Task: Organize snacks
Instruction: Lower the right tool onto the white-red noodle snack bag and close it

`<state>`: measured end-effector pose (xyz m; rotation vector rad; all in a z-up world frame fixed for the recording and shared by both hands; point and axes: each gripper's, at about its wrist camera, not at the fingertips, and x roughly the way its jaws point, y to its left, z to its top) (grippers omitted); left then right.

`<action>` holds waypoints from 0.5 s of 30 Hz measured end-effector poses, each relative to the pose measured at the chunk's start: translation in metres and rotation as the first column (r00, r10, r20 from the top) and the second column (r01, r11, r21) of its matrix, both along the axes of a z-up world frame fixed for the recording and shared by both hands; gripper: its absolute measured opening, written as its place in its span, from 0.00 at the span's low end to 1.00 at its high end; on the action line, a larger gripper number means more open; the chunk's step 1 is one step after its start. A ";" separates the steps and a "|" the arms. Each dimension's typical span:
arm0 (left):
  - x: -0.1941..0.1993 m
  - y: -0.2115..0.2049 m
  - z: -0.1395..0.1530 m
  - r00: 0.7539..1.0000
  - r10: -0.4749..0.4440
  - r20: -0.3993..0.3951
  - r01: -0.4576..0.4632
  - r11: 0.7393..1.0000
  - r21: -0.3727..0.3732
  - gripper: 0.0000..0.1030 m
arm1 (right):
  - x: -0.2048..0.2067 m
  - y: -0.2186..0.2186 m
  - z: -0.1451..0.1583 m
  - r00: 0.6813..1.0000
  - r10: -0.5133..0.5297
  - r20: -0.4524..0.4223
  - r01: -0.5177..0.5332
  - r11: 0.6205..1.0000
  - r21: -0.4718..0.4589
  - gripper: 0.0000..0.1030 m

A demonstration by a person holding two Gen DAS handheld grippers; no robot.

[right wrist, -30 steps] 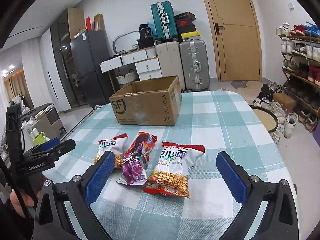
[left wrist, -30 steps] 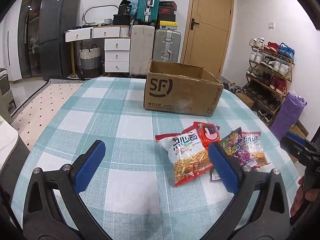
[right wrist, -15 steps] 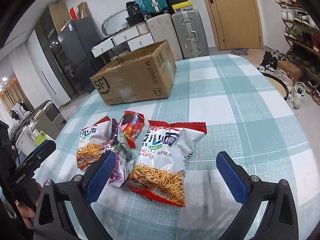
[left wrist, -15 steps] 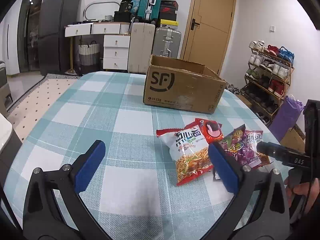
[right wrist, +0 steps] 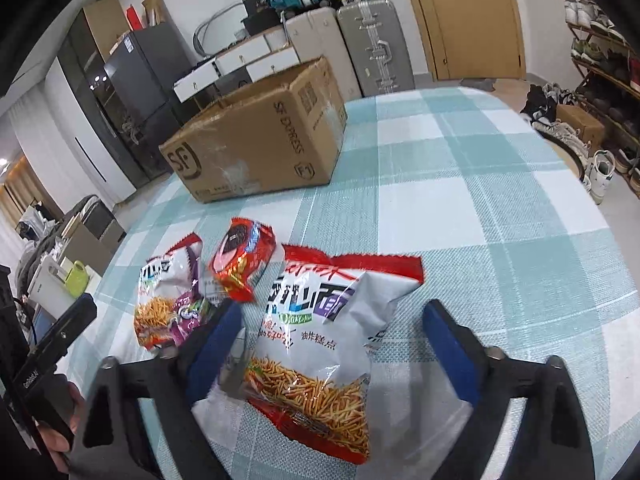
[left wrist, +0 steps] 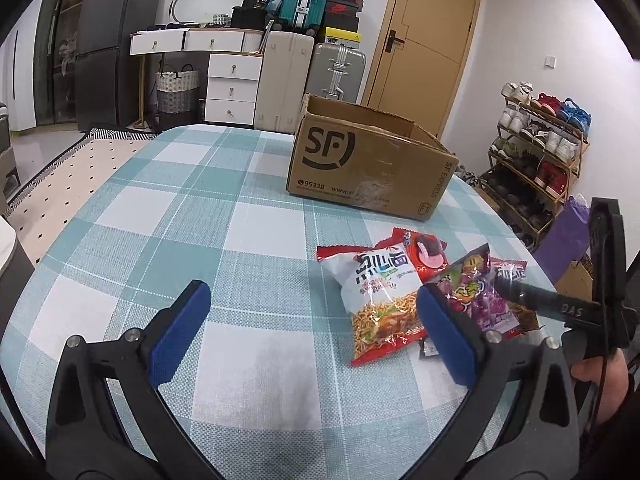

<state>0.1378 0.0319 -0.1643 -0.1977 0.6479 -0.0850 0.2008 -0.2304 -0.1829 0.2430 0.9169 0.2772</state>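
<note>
Several snack packets lie in a cluster on the checked table. A white and red noodle-snack bag (right wrist: 320, 344) lies between the fingers of my open right gripper (right wrist: 332, 344), which is low over it. To its left are a small red packet (right wrist: 244, 256), a purple candy packet (right wrist: 188, 308) and a second noodle-snack bag (right wrist: 160, 300). The open SF cardboard box (right wrist: 260, 144) stands behind them. My left gripper (left wrist: 316, 336) is open and empty over the table; a noodle-snack bag (left wrist: 380, 296) and the purple packet (left wrist: 484, 300) lie near its right finger.
The table (left wrist: 200, 208) is round with a teal checked cloth; its edge falls off at left and right. Suitcases (left wrist: 336, 68), drawers (left wrist: 232, 84) and a fridge stand behind. A shoe rack (left wrist: 540, 144) stands at the right. The other gripper's body (left wrist: 560, 308) shows at the right of the left wrist view.
My right gripper has dropped and moved forward until the large noodle-snack bag lies between its open fingers. My left gripper has moved slightly closer to the table.
</note>
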 end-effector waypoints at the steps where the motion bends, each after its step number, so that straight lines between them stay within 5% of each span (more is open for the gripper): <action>1: 0.000 0.000 0.000 1.000 -0.002 0.000 0.002 1.000 0.000 1.00 | 0.001 0.001 -0.003 1.000 0.002 -0.018 -0.001 1.000 0.005 0.77; 8: 0.002 -0.002 -0.001 1.000 -0.009 -0.009 0.009 1.000 0.018 1.00 | 0.002 0.003 -0.006 1.000 0.010 -0.011 -0.010 1.000 0.011 0.53; 15: 0.001 -0.004 -0.002 1.000 -0.008 -0.014 0.009 1.000 0.026 1.00 | -0.004 0.001 -0.002 1.000 0.006 0.017 -0.006 1.000 0.026 0.44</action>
